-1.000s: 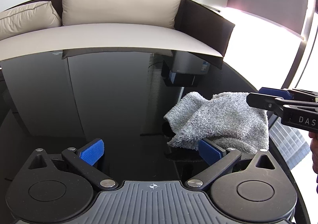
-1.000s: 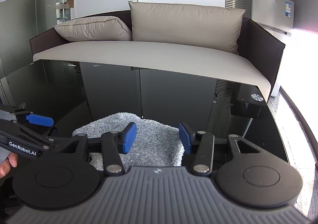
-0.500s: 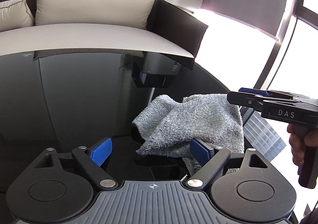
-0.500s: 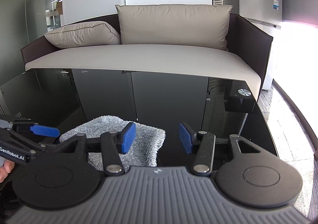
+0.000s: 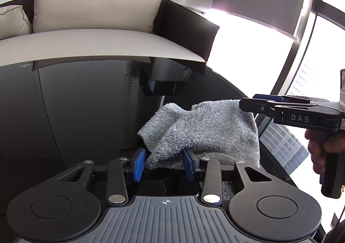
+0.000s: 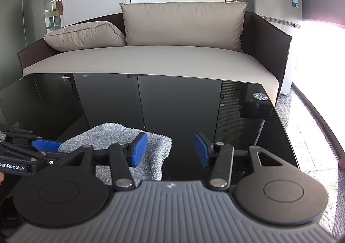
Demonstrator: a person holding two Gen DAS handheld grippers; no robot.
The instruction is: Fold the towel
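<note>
Left tool (image 5: 163, 164) angled down at glossy black tabletop (image 5: 75, 113), closing around grey towel (image 5: 204, 130) edge; right tool (image 6: 171, 149) half-open, empty, beside towel.

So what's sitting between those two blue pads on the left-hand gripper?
In the left wrist view, a corner of the grey towel lies between the closing jaws of the left gripper.

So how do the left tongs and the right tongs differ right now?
The left tongs are closing with a corner of the grey towel between their blue pads; the right tongs have only bare black table between theirs. The left tongs' gap is narrower, the right tongs' wider. The towel lies left of the right tongs' gap. Both hang low over the table.
</note>
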